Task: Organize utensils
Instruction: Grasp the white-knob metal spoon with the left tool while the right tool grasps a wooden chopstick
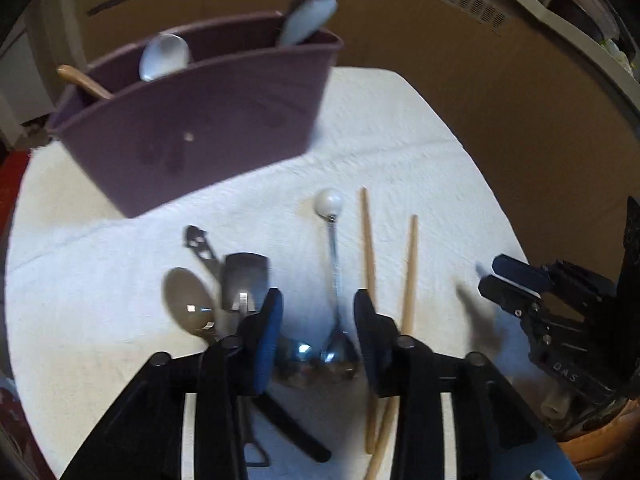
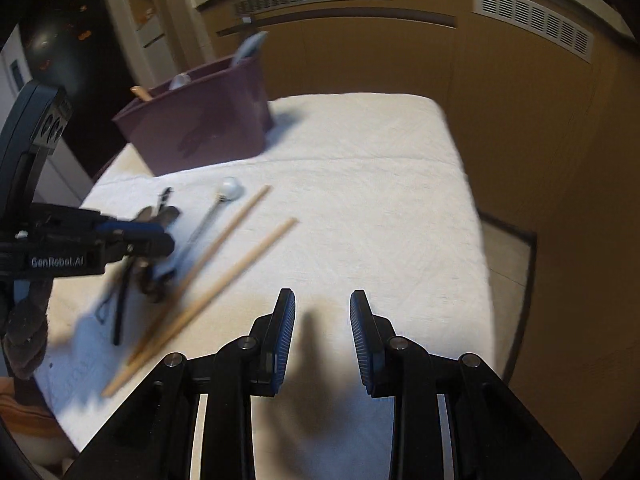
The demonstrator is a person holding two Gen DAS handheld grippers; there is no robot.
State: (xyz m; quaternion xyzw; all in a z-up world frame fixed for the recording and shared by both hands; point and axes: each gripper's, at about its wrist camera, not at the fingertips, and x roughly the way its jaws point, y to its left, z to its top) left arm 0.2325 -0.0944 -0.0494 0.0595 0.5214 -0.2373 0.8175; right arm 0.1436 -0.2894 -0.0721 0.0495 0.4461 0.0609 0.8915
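Note:
My left gripper [image 1: 318,312] hangs open over a metal spoon [image 1: 334,264] with a white ball end; its bowl lies between the fingers, untouched. Two wooden chopsticks [image 1: 409,272] lie just right of it. To the left sit another spoon [image 1: 188,300], a flat metal utensil [image 1: 244,276] and a black perforated tool [image 1: 196,238]. The purple caddy [image 1: 208,132] stands behind with a white spoon [image 1: 164,56] in it. My right gripper [image 2: 323,308] is open over bare white cloth, right of the chopsticks [image 2: 224,240]. The left gripper [image 2: 166,238] shows there above the utensil pile.
A white towel [image 2: 360,184] covers the table, with brown cabinet fronts [image 2: 520,128] beyond its far and right edges. The caddy [image 2: 200,128] also holds a wooden handle [image 1: 80,80] and a pale spatula [image 1: 308,20]. A black handle [image 1: 296,432] lies below the left fingers.

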